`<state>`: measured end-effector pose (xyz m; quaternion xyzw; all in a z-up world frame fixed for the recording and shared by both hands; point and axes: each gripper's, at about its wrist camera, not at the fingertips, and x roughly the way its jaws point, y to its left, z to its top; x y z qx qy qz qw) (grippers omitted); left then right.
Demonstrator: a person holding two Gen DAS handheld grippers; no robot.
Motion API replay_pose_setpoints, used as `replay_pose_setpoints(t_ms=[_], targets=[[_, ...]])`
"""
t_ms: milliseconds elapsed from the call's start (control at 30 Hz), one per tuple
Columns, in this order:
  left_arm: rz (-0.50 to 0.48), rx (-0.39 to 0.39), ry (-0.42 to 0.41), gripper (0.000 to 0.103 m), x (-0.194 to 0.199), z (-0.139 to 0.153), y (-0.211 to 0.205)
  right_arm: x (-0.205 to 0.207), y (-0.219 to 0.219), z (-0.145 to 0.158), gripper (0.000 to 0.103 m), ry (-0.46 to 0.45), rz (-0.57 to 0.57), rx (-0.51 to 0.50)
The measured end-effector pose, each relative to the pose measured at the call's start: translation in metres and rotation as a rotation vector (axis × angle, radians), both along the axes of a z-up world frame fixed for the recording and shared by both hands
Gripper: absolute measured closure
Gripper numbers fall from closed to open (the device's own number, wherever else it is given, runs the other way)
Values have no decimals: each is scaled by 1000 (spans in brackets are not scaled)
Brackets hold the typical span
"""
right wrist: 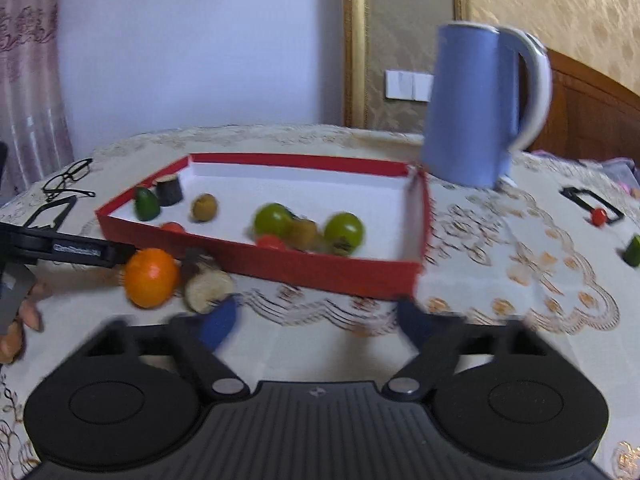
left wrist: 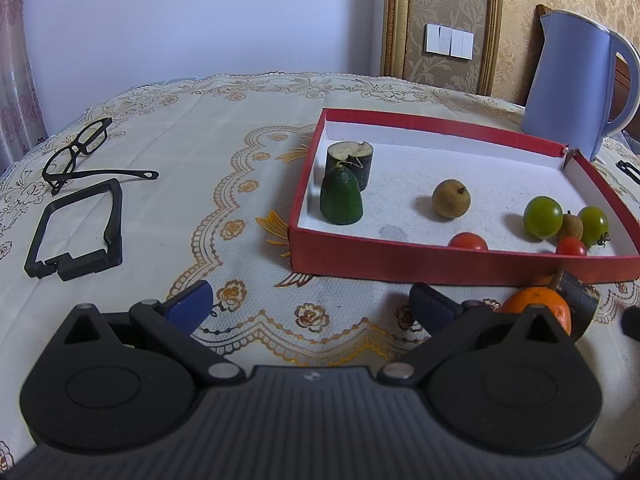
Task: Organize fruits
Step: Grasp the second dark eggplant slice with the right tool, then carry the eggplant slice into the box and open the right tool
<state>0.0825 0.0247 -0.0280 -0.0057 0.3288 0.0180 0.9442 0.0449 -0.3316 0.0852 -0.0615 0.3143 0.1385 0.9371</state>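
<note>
An orange (right wrist: 151, 278), round, firm and judged slippery, lies outside the box (right wrist: 320, 268); it would be gripped across its middle. Left gripper (left wrist: 312, 306) and right gripper (right wrist: 316, 322) are spread wide, empty.

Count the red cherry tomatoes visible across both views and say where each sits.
3: two in the red box by its near wall; one on the tablecloth far right. Others may be hidden.
</note>
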Motion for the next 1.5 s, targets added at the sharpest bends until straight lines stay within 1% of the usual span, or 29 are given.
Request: replay_pose_setpoints(t_ms=[100, 133, 333, 433, 533, 567, 600, 633, 733, 900, 1000, 1067, 1133, 1200, 1300, 1367, 1400, 1433, 1467, 1500], targets=[[0, 0, 0, 0, 0, 0, 0, 9, 10, -1, 42, 48, 35, 41], [0, 0, 0, 0, 0, 0, 0, 10, 13, -1, 42, 50, 40, 49], [0, 0, 0, 0, 0, 0, 0, 19, 37, 1, 42, 50, 92, 53], [0, 0, 0, 0, 0, 0, 0, 20, 47, -1, 42, 50, 111, 36], [0, 0, 0, 0, 0, 0, 0, 21, 55, -5, 43, 77, 146, 40], [0, 0, 0, 0, 0, 0, 0, 22, 58, -7, 45, 86, 149, 29], [0, 0, 0, 0, 0, 0, 0, 23, 62, -9, 51, 87, 149, 18], [0, 0, 0, 0, 0, 0, 0, 23, 64, -11, 63, 85, 155, 13], [0, 0, 0, 0, 0, 0, 0, 22, 66, -13, 67, 83, 175, 18], [0, 0, 0, 0, 0, 0, 0, 10, 67, -13, 72, 36, 185, -25], [0, 0, 0, 0, 0, 0, 0, 1, 64, -9, 83, 1, 187, -33], [0, 0, 0, 0, 0, 0, 0, -1, 62, -8, 84, -5, 197, -50], [-1, 0, 0, 0, 0, 0, 0, 0, 59, -9, 84, 15, 190, -53], [0, 0, 0, 0, 0, 0, 0, 3, 56, -11, 84, 48, 159, -26], [-1, 0, 0, 0, 0, 0, 0, 10, 50, -9, 83, 91, 144, 37], [-1, 0, 0, 0, 0, 0, 0, 16, 50, -8, 80, 117, 141, 63], [-1, 0, 0, 0, 0, 0, 0, 20, 50, -8, 69, 145, 141, 92], [-1, 0, 0, 0, 0, 0, 0, 23, 48, -8, 53, 174, 144, 134], [-1, 0, 0, 0, 0, 0, 0, 26, 44, -8, 46, 198, 150, 190], [-1, 0, 0, 0, 0, 0, 0, 28, 40, -8, 33, 223, 147, 247]])
